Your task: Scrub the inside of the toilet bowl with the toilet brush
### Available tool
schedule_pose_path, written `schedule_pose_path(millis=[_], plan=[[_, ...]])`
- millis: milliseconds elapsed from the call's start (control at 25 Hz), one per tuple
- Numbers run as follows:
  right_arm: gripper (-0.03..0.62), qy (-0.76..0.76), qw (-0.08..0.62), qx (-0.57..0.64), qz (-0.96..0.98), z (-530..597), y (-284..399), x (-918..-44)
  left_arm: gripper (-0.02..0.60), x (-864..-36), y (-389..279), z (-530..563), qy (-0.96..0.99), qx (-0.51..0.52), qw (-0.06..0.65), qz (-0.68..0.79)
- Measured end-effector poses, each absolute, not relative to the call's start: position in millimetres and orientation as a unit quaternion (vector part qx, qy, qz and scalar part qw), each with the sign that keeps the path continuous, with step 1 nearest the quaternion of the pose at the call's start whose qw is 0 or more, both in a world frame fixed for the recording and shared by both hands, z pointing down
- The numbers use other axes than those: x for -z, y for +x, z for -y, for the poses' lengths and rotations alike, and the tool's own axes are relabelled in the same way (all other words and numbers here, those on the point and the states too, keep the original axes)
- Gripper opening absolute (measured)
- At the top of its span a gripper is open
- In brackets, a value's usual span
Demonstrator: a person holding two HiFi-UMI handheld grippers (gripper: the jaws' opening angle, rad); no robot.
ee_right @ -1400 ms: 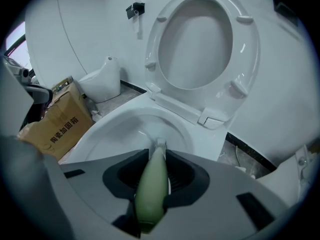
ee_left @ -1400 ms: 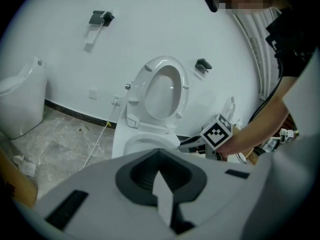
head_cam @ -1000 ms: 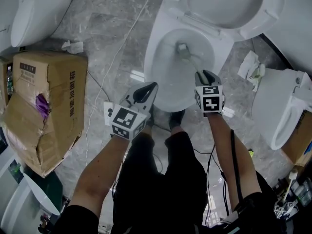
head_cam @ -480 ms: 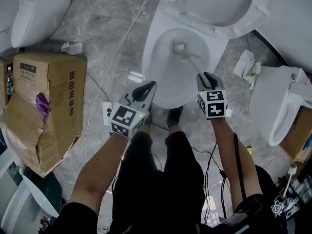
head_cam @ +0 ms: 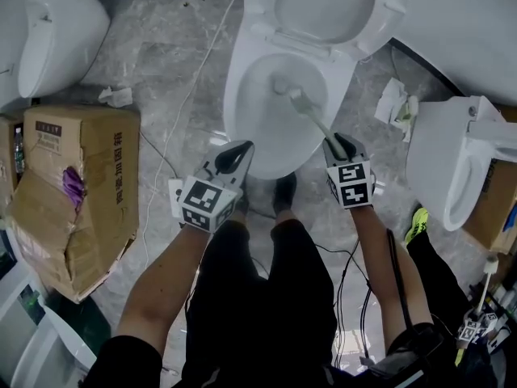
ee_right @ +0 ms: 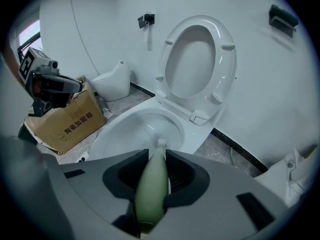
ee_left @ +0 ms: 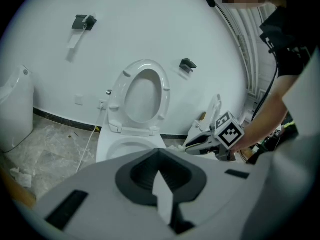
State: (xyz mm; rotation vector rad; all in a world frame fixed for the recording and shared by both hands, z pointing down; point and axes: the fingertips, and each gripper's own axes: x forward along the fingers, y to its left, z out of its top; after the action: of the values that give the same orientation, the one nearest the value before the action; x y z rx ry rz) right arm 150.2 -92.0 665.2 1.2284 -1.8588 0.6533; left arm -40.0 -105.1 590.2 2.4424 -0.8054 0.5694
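The white toilet bowl [head_cam: 266, 124] stands open in front of me with its seat [head_cam: 323, 6] raised. A toilet brush with a pale green handle [head_cam: 313, 120] reaches into the bowl, its head [head_cam: 283, 87] near the back wall. My right gripper [head_cam: 339, 145] is shut on the handle's near end, just over the bowl's front right rim. In the right gripper view the handle [ee_right: 152, 189] lies between the jaws and the brush head [ee_right: 161, 144] points into the bowl [ee_right: 130, 129]. My left gripper [head_cam: 236, 157] hovers shut and holds nothing, by the bowl's front left rim.
A cardboard box [head_cam: 73, 176] sits on the floor at left, with another toilet [head_cam: 48, 23] behind it. A third toilet [head_cam: 452, 168] stands at right, crumpled paper [head_cam: 396, 103] beside it. A white cable [head_cam: 186, 95] runs over the marble floor. The person's shoes [head_cam: 283, 191] stand at the bowl's base.
The head view has shifted, so the toilet sits further up and left. The brush stays in the bowl, held by the right gripper. A green shoe has come into view at right.
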Motion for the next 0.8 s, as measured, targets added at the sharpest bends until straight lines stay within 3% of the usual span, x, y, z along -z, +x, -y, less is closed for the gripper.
schedule_pose_path(millis=[800], plan=[[0.112,0.466,0.412,-0.256,0.74,40,161,-660,0.009,-584,-42,82,0.894,-0.209,0.247,0.309]])
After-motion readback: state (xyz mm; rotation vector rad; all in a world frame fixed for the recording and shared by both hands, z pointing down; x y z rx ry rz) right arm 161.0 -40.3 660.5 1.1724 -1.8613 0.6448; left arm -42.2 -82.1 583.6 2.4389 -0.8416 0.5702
